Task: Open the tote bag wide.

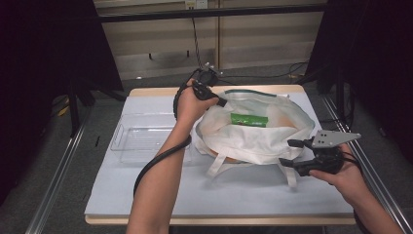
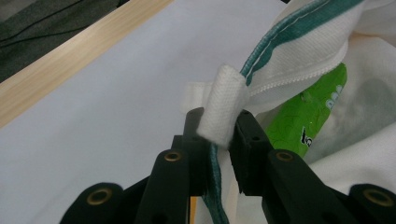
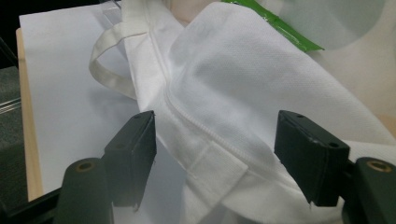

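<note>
A white cloth tote bag (image 1: 253,136) with a green-trimmed rim lies open on the white table mat (image 1: 146,190). A green packet (image 1: 249,120) lies inside it, also seen as the green packet (image 2: 308,112) and green packet (image 3: 280,25). My left gripper (image 1: 221,102) sits at the bag's far left rim, shut on the bag's white handle strap (image 2: 224,107) and rim edge. My right gripper (image 1: 288,153) is open at the bag's near right side, its jaws straddling the white fabric near a handle seam (image 3: 215,154). Another white strap loop (image 3: 109,70) lies on the mat.
An empty clear plastic tray (image 1: 141,139) sits on the mat left of the bag. The wooden table edge (image 1: 146,91) runs along the back. Metal rails flank the table; dark curtains hang on both sides.
</note>
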A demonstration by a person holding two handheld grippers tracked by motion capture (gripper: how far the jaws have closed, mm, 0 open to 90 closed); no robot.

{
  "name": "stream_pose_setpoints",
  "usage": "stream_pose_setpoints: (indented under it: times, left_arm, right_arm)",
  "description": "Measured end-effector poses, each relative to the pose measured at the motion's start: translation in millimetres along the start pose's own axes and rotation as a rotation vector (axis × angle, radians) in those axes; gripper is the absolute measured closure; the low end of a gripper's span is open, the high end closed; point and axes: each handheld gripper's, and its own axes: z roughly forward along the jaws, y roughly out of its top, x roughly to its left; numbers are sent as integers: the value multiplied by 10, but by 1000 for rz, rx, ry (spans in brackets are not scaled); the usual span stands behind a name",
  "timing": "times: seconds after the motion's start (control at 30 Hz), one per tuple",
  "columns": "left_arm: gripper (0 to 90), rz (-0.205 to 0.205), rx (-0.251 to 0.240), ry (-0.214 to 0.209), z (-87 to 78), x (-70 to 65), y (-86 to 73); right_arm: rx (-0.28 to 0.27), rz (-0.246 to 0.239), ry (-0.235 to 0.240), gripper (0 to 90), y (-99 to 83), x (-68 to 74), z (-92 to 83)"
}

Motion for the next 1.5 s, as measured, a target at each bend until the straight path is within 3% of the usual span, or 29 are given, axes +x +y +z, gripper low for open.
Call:
stream_pose_setpoints:
  times: [0.23,0.33,0.47,0.67,0.93,1.13,1.5]
  left_arm:
    - [775,3,5,-1,-1,1,-3]
    - [775,9,10,-3,-2,7,4]
    - [776,-1,5,-2,11,-4,11]
    - [779,0,10,-8,14,7,19]
    - [785,-7,-6,2,23,22,36]
    - [790,-36,-26,17,56,49,59]
    - [790,-42,8,34,175,106,75]
  right_arm:
    - [37,-47,-20,314,17,-3,127]
    - [47,-65,-16,429,19,-9,153]
    - [73,-105,3,650,27,-3,200]
    - [79,-81,41,888,29,-36,250]
    - [99,-84,72,899,-19,-40,289]
    - [110,-66,85,900,-94,-42,307]
    - [111,-69,113,900,-153,-46,318]
